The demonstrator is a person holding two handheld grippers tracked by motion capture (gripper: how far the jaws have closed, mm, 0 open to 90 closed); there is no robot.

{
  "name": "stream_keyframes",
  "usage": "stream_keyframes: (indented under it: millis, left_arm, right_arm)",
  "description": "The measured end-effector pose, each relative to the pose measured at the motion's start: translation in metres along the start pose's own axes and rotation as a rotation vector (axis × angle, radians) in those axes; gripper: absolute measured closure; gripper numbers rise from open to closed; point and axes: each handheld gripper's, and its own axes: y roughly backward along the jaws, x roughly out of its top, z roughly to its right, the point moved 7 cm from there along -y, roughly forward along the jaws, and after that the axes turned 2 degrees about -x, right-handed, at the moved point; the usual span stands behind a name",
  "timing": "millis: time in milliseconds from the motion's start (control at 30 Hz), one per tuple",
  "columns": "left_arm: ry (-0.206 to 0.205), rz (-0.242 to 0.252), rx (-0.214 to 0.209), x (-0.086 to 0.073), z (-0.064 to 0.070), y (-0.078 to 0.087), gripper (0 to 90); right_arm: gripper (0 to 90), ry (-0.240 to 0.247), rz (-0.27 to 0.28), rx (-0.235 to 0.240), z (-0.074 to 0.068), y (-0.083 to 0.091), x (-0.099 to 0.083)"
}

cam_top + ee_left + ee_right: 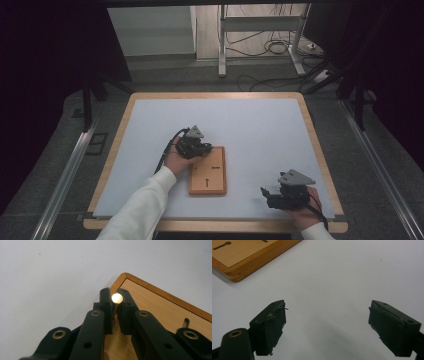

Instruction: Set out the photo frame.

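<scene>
A white mat [260, 130] covers most of the desk [320, 150], whose wooden rim shows on the left, far and right sides; the far half of the mat and its right part lie bare, with wide room for moving. One board [207, 171] lies on the mat a little left of the middle, nearer the near edge than the far one, its long axis running near to far; it carries two dark slots and an arrow mark near its near end, the arrow pointing far. There are two hand-held grippers, one in each hand. The left hand-held gripper [194, 142] sits at the board's far left corner, over its edge, held by the left hand [175, 159] in a white sleeve [142, 205]. In the left gripper view the left hand-held gripper [114, 305] has its jaws pressed close on one small peg [116, 299], whose pale round end shows bright between the jaw tips; its shaft runs down between the pads, so it stands roughly upright over the board's [160, 307] corner. The right hand-held gripper [290, 192] rests near the desk's near right corner, well apart from the board, close to the mat's near edge. In the right gripper view its jaws stand spread wide over bare mat [337, 277], holding nothing, with the board's [249, 255] corner at the far left.
</scene>
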Motion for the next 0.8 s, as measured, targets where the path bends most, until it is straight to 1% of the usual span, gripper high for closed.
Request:
stream_keyframes:
  millis: [33, 67, 100, 167, 333, 433, 467, 500, 700, 800]
  left_arm:
    - [-0.004, -0.011, -0.006, 0.0, -0.001, 0.001, 83.8]
    - [0.011, -0.009, -0.011, 0.001, 0.0, 0.0, 83.9]
    - [0.011, -0.017, -0.016, 0.001, -0.001, 0.0, 83.9]
    - [0.011, -0.027, -0.021, 0.002, -0.001, 0.0, 84.0]
    - [0.029, -0.035, -0.047, 0.002, -0.003, 0.0, 84.0]
    - [0.024, -0.042, -0.052, 0.002, -0.004, 0.001, 84.0]
    - [0.035, -0.034, -0.057, 0.003, -0.003, 0.0, 84.0]
    - [0.034, -0.036, -0.06, 0.003, -0.003, 0.0, 84.0]
    - [0.041, -0.034, -0.078, 0.003, -0.005, 0.0, 83.8]
    - [0.042, -0.047, -0.087, 0.003, -0.005, 0.0, 83.7]
  right_arm:
    - [14.7, 0.001, 0.001, 0.001, -0.001, 0.0, 0.0]
    - [14.7, 0.002, 0.002, 0.001, -0.001, 0.0, 0.001]
    - [14.6, 0.004, 0.003, 0.004, -0.002, 0.0, 0.002]
    - [14.6, 0.014, 0.01, 0.009, -0.004, 0.0, 0.003]
    - [12.7, 0.046, 0.021, 0.017, -0.013, -0.001, 0.008]
    - [11.6, 0.078, 0.029, 0.029, -0.022, -0.003, 0.012]
    - [11.6, 0.087, 0.032, 0.036, -0.025, -0.003, 0.014]
    - [11.5, 0.096, 0.035, 0.039, -0.029, -0.004, 0.016]
    - [11.3, 0.129, 0.041, 0.074, -0.047, -0.012, 0.026]
    - [10.9, 0.153, 0.045, 0.091, -0.056, -0.016, 0.031]
